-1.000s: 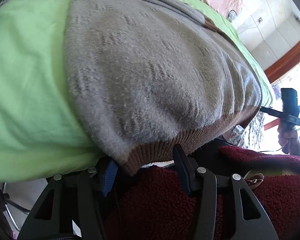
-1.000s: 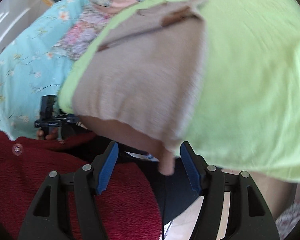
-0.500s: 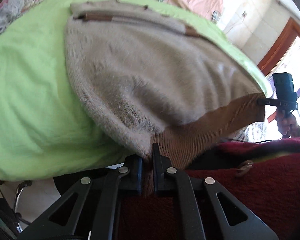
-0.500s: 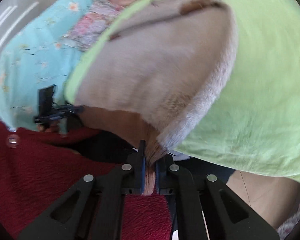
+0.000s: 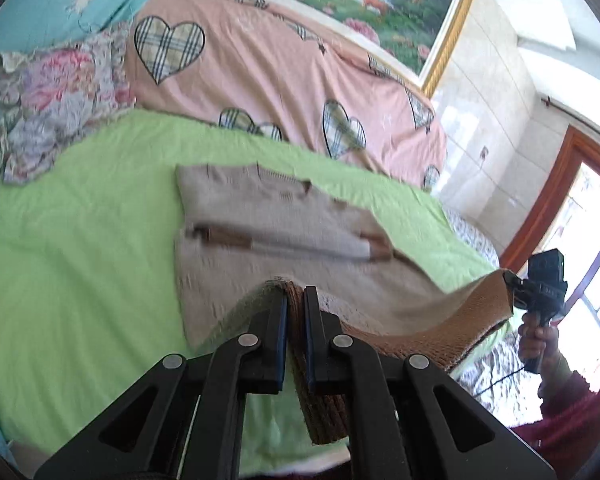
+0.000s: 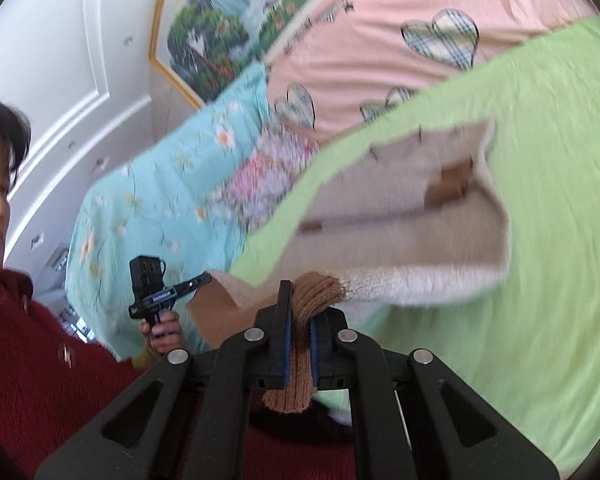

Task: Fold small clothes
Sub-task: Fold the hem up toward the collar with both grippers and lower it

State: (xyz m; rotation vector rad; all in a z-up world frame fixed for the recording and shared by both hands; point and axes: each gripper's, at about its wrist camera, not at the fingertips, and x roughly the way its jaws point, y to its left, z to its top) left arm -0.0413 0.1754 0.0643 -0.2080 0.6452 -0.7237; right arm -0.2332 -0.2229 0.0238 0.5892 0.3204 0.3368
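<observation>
Sweater (image 5: 276, 216): beige knit, lying on the green sheet (image 5: 80, 240) of the bed, sleeves folded across the body.
Hem (image 5: 432, 332): brown ribbed band, lifted off the sheet.
Left tongs (image 5: 295, 312): clenched on one hem corner.
Right tongs (image 6: 300, 312): clenched on the other hem corner.

Both grippers raised: left gripper (image 5: 295, 320) & right gripper (image 6: 299, 320), jaws clamped on sweater hem (image 5: 440, 332).

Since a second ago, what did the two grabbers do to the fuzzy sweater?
Both closed on the sweater: left gripper and right gripper now pinch its brown ribbed hem and lifted it off the green sheet. The folded sleeves stayed across its top.
</observation>
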